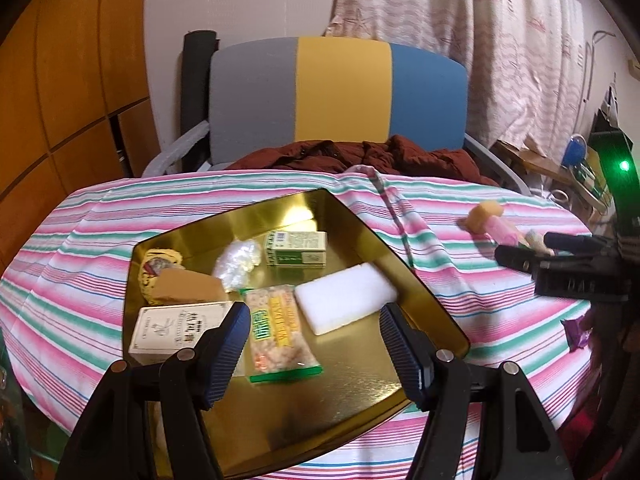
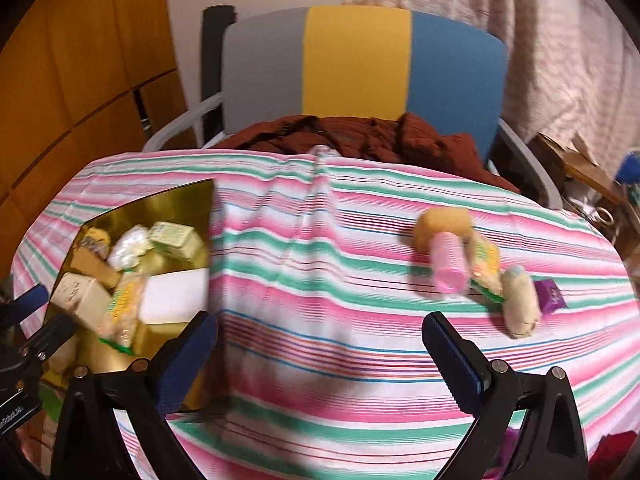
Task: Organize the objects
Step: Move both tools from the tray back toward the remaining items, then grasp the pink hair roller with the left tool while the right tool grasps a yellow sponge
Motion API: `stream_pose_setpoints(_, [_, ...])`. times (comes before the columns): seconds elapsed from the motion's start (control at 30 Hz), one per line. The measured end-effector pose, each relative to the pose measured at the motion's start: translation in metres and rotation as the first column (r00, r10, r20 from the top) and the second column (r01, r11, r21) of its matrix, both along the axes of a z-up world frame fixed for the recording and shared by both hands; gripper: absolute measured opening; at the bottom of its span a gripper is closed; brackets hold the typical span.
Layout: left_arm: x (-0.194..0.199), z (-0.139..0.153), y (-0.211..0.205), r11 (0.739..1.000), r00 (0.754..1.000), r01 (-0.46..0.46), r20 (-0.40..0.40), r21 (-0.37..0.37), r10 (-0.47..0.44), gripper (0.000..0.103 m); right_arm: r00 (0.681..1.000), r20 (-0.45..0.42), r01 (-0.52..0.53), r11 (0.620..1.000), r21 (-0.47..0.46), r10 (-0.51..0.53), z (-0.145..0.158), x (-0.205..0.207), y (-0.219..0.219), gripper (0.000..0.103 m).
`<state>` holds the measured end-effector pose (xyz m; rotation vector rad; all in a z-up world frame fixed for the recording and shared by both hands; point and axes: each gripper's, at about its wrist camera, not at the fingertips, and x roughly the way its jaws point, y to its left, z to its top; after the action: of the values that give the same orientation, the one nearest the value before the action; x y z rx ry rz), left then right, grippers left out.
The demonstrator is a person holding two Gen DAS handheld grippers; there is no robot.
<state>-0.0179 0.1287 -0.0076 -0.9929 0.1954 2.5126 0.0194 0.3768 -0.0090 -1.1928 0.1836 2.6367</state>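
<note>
Right wrist view | my right gripper (image 2: 320,334) spread, empty, left gripper (image 1: 314,334) likewise over gold tray (image 1: 360,220) | pink bottle (image 2: 448,266) lies on striped cloth, right | probably light, slippery, rolls; grip mid-body.

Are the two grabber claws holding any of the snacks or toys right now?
No, nothing. The left gripper hangs open above the gold tray, and the right gripper is open over the striped tablecloth, empty between its fingers.

Left wrist: above gold tray (image 1: 360,216), close. Right wrist: rightward over cloth (image 2: 320,264). Shared: tray, chair (image 1: 340,88).
</note>
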Motion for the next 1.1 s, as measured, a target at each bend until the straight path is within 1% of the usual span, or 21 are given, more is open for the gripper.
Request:
stream_pose_setpoints(0.23, [0.003,-0.002,0.018,0.998,0.998,0.057,0.015,-0.005,-0.057,0.068,0.990,-0.018,0.136,0.990,-0.028,-0.137,0.008,0.011,0.067,0.103])
stream_pose_setpoints(0.37, [0.006,-0.001,0.031,0.994,0.993,0.113,0.024,0.008,-0.113,0.068,0.971,-0.037,0.236,0.971,-0.033,-0.237,0.010,0.019,0.112,0.103])
stream_pose_setpoints(0.43, [0.007,0.000,0.038,0.990,0.990,0.140,0.028,0.018,-0.140,0.068,0.950,-0.046,0.306,0.951,-0.043,-0.308,0.009,0.025,0.139,0.103])
stream_pose_setpoints(0.53, [0.007,0.000,0.049,0.985,0.984,0.169,0.046,0.036,-0.171,0.068,0.920,-0.069,0.380,0.921,-0.080,-0.386,0.006,0.036,0.171,0.103])
stream_pose_setpoints(0.63, [0.007,0.000,0.066,0.980,0.978,0.199,0.052,0.027,-0.200,0.068,0.881,-0.087,0.450,0.880,-0.151,-0.466,-0.004,0.051,0.199,0.103])
stream_pose_setpoints(0.67, [0.007,0.000,0.072,0.977,0.976,0.211,0.051,0.020,-0.211,0.068,0.866,-0.074,0.475,0.860,-0.185,-0.494,-0.011,0.056,0.207,0.103])
stream_pose_setpoints(0.7, [0.007,-0.001,0.078,0.975,0.973,0.223,0.052,0.015,-0.223,0.068,0.854,-0.042,0.499,0.839,-0.216,-0.518,-0.019,0.059,0.215,0.103])
stream_pose_setpoints(0.73, [0.007,-0.001,0.086,0.971,0.969,0.238,0.059,0.014,-0.238,0.068,0.846,-0.018,0.514,0.824,-0.238,-0.533,-0.023,0.060,0.220,0.103])
stream_pose_setpoints(0.77, [0.006,-0.002,0.093,0.969,0.967,0.246,0.064,0.011,-0.246,0.068,0.835,-0.019,0.526,0.807,-0.270,-0.550,-0.023,0.064,0.224,0.103])
stream_pose_setpoints(0.8, [0.006,-0.002,0.101,0.967,0.965,0.255,0.068,0.009,-0.255,0.068,0.828,-0.030,0.529,0.798,-0.288,-0.560,-0.022,0.067,0.225,0.103])
stream_pose_setpoints(0.87, [0.004,-0.003,0.118,0.959,0.956,0.284,0.075,0.012,-0.284,0.068,0.823,-0.040,0.532,0.794,-0.294,-0.566,-0.020,0.070,0.227,0.103])
stream_pose_setpoints(0.97, [0.001,-0.006,0.147,0.944,0.939,0.330,0.091,0.023,-0.331,0.067,0.828,-0.050,0.520,0.797,-0.305,-0.559,-0.017,0.071,0.226,0.103])
stream_pose_setpoints(1.03, [-0.001,-0.008,0.163,0.936,0.930,0.351,0.102,0.033,-0.352,0.067,0.830,-0.051,0.518,0.801,-0.301,-0.556,-0.016,0.070,0.224,0.103])
stream_pose_setpoints(1.1, [-0.007,-0.012,0.180,0.930,0.922,0.363,0.123,0.046,-0.366,0.066,0.830,-0.050,0.514,0.797,-0.316,-0.555,-0.017,0.070,0.224,0.103])
